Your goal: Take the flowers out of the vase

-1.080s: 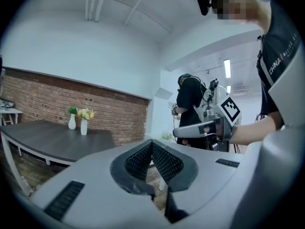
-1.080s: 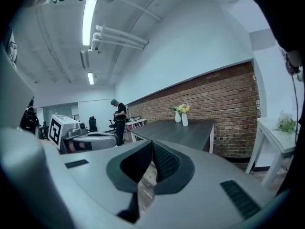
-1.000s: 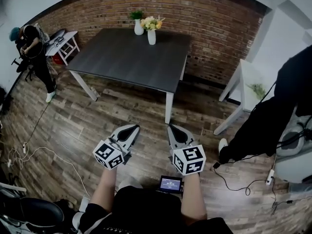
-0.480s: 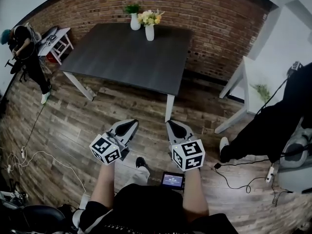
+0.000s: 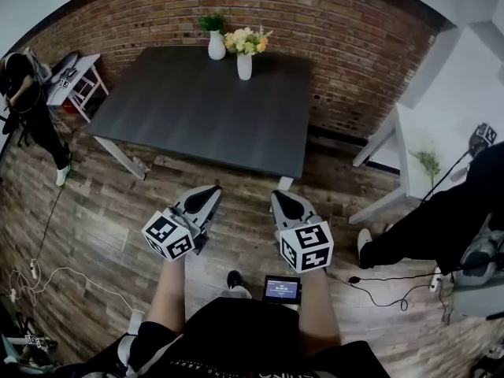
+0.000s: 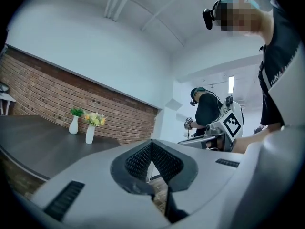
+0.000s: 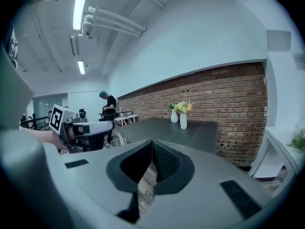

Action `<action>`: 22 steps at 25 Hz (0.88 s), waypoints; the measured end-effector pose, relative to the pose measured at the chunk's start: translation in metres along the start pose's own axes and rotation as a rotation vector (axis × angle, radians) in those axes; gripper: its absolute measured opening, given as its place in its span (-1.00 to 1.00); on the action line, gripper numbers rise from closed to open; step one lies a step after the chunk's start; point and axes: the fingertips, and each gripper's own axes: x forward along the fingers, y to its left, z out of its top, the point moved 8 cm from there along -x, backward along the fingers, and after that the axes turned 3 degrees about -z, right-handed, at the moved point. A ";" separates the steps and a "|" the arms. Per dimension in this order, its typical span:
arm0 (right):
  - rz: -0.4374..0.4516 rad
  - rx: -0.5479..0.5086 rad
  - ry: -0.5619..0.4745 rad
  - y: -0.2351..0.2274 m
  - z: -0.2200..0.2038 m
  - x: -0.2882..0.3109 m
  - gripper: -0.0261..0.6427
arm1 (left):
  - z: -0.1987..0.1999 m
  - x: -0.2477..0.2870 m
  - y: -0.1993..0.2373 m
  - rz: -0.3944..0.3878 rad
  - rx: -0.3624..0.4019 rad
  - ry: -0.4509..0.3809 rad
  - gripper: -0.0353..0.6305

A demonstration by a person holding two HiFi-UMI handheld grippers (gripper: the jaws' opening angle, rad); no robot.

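Note:
A bunch of yellow and white flowers (image 5: 246,40) stands in a slim white vase (image 5: 245,66) near the far edge of a dark grey table (image 5: 205,109). The flowers (image 6: 95,119) and vase (image 6: 90,134) also show at the left of the left gripper view, and the flowers (image 7: 183,107) and vase (image 7: 183,120) in the right gripper view. My left gripper (image 5: 211,190) and right gripper (image 5: 279,196) are both shut and empty, side by side over the wooden floor, short of the table's near edge and far from the vase.
A second white vase with a green plant (image 5: 215,42) stands just left of the flower vase. A brick wall (image 5: 346,61) runs behind the table. A white side table (image 5: 405,160) and a person in black (image 5: 441,219) are at the right. Another person (image 5: 20,101) stands at the far left. Cables lie on the floor.
The table has come closer and lower in the head view as I walk toward it. Both grippers stay shut and keep their places side by side ahead of me.

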 end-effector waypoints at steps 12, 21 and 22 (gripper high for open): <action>-0.034 -0.008 0.050 -0.019 0.008 0.054 -0.90 | -0.011 0.030 0.053 -0.029 -0.093 0.005 -0.88; 0.058 0.014 -0.011 -0.086 0.042 0.131 -0.90 | 0.009 0.096 0.122 0.053 -0.051 0.031 -0.88; 0.071 0.021 -0.026 -0.096 0.050 0.140 -0.90 | 0.014 0.106 0.130 0.058 -0.041 0.030 -0.88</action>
